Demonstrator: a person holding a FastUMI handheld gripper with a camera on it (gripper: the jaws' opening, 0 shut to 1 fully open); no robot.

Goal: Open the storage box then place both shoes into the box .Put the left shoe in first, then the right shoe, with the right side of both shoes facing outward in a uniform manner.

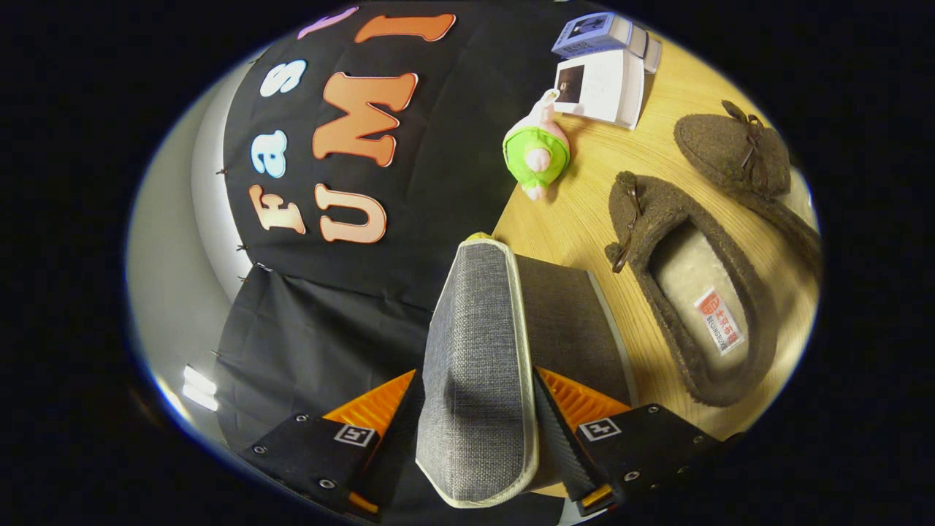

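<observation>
black cloth hangs as the booth's wall [438, 183] behind a light wooden desk [584, 212], whose far edge runs along the foot of that cloth.

the gripper [478, 416] is clenched on the grey fabric lid [475, 343] of the storage box [566, 321]: both fingers press on the lid's flat sides, one from each side, and the lid stands raised on edge between them, its pale piping running along the rim. just beyond the lid, the box's dark side panel shows, sitting on the desk near its far edge.

two brown fuzzy shoes lie on the desk beside the box, well out from the fingers. the nearer shoe [679, 292] lies with its opening up, showing a pale insole with a small label, and a brown lace bow at its toe end. the farther shoe [738, 157] lies just beyond it, apart from it, also with a bow on top.

near the desk's far edge, a small plush toy [537, 150] in green and pink lies close to the cloth wall. beyond it, a white booklet [603, 88] leans by a small blue box [595, 33].
</observation>
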